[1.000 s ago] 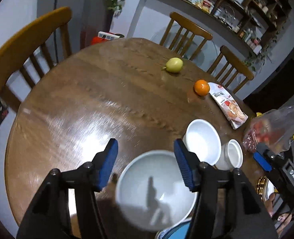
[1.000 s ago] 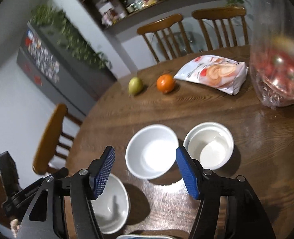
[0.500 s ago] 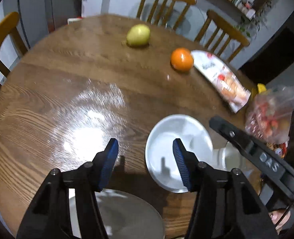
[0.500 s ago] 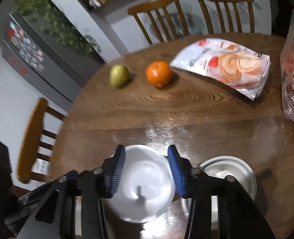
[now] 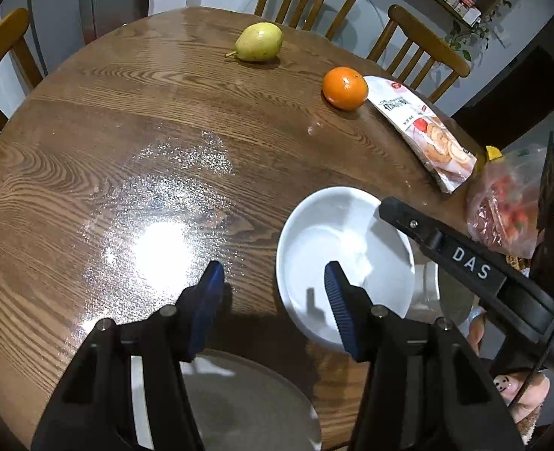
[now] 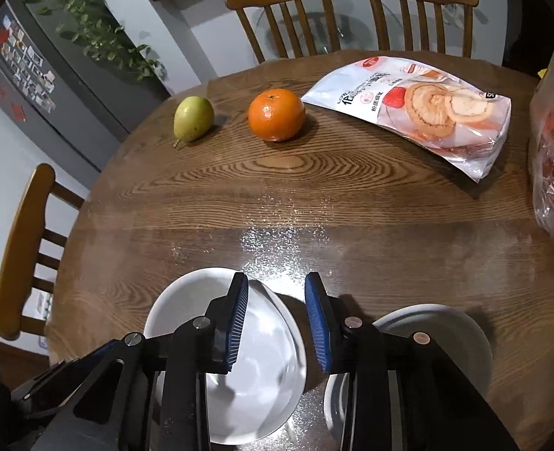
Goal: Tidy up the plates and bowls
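A white bowl [image 5: 333, 225] [image 6: 186, 300] sits near the table's front edge. My left gripper [image 5: 273, 302] is open and straddles its left rim: one finger is inside the bowl, the other over the wood. My right gripper [image 6: 277, 317] straddles the opposite rim with its jaws closing; the pads do not touch the rim. One of its fingers [image 5: 408, 221] reaches over the bowl in the left wrist view. A second white bowl [image 6: 446, 319] [image 5: 427, 285] stands just to the right. A larger pale bowl [image 5: 246, 394] lies under the left gripper.
Further back on the round wooden table [image 5: 126, 131] lie a pear [image 5: 260, 42], an orange [image 5: 345, 88] and a snack bag [image 5: 427, 131]. A clear bag of red items [image 5: 502, 206] is at the right edge. Wooden chairs [image 6: 280, 15] ring the table.
Both grippers came forward and down onto the middle bowl. The right jaws narrowed around its rim. The larger bowl slid to the bottom of the left wrist view.
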Available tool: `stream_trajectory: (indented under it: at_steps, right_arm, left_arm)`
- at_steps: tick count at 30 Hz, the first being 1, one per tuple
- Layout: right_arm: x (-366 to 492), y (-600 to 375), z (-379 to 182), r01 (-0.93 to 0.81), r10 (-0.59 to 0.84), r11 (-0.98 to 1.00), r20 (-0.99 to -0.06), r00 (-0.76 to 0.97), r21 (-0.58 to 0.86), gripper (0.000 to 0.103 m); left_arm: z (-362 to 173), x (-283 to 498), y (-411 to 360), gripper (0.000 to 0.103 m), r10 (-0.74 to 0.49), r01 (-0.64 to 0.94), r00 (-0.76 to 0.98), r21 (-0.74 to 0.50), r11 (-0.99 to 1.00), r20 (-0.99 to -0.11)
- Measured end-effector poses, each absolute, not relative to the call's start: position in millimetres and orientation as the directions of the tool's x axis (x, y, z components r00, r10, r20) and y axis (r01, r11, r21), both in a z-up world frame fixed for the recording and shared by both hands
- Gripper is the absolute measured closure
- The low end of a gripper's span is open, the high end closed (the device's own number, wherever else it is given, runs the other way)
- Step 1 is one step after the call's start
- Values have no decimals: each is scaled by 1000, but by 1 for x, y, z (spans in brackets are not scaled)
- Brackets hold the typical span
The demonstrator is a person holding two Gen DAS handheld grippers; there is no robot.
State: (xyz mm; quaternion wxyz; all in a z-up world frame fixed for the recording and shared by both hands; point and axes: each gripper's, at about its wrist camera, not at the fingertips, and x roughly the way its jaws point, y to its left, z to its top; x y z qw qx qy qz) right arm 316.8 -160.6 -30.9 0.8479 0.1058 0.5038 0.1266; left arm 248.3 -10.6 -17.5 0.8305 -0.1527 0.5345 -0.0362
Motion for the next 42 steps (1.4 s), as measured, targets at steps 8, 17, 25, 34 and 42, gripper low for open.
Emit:
stream_trajectory:
  at_steps: [8,17,25,34,42]
  right_arm:
    - [316,-146,-33,-135,294,956,-839,457,262,68]
    - [313,-141,-35,-155,299,954,-841,452,256,68]
    - [313,-140,-35,-151,295,955,-840,455,254,69]
    - [313,-139,-36,-155,290,957,-841,456,245,69]
    - [313,-137,-37,-162,291,956,-838,462,243,69]
  left_arm:
    - [-28,248,-32,49,-226,-34,397,-261,965,-890]
    - [-28,247,-32,49,-244,-33,395,-279,960,-886]
    - [-17,248,-8,50,-237,-97,405,-300,949,-883]
    - [-26,254,-4,49,-220,-131,383,-289,948,-897]
    - [-37,259,-13,65,-247,-106,358,-302,948,-901]
